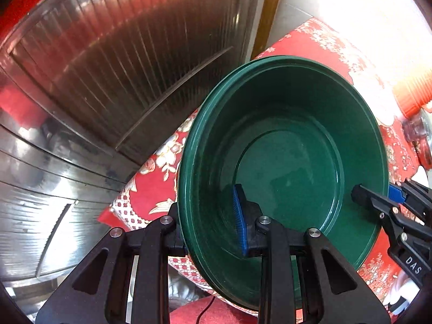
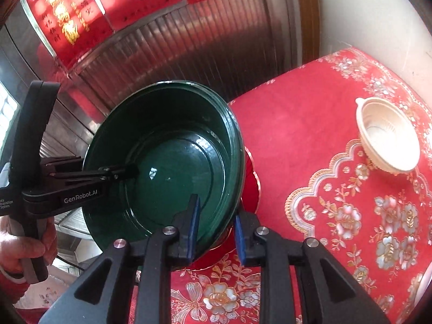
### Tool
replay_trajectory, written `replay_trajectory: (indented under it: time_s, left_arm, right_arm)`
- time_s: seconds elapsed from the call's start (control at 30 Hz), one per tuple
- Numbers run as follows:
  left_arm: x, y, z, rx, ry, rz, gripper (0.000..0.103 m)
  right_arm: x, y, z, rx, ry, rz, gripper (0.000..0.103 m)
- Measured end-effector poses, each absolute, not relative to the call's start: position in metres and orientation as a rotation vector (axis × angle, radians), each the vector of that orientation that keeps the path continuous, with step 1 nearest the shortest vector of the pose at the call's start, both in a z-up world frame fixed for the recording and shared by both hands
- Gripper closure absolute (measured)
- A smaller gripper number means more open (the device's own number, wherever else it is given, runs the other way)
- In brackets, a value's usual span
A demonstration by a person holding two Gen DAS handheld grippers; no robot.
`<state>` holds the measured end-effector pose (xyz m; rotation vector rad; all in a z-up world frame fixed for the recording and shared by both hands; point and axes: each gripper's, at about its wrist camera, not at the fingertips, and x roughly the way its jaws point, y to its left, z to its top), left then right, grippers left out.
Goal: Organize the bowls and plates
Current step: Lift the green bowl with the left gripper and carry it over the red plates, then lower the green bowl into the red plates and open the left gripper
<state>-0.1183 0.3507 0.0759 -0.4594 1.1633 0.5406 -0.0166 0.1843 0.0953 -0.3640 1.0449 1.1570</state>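
A: Where is the green bowl (image 1: 283,162)?
B: Above the edge of the red desk (image 2: 310,140), tilted. The left claw (image 1: 213,232) and the right claw (image 2: 217,232) each pinch its rim, on opposite sides.
A: What is near it?
B: A cream bowl (image 2: 388,140) sits well apart on the desk; a ribbed metal door (image 1: 121,67) stands behind.

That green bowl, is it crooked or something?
Yes. The green bowl is tilted and sticks out past the edge of the red tablecloth, pinched at its rim by the left gripper and the right gripper. Nothing looks spilled or broken.
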Motion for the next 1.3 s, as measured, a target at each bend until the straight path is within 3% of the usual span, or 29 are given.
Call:
replay_trajectory:
  time_s: [1.07,1.2,1.3]
  left_arm:
    - [-0.107,0.353,0.028,-0.48,1.254,0.563,0.076]
    - [-0.107,0.351,0.028,-0.475,1.247,0.552,0.067]
    - [-0.106,0.35,0.027,-0.493,1.239,0.522,0.054]
  right_arm:
    - [-0.016,0.203,0.061,-0.42,1.144,1.118,0.073]
    - [-0.016,0.204,0.06,-0.41,1.154,1.116,0.073]
    - [-0.016,0.204,0.06,-0.403,1.158,1.117,0.073]
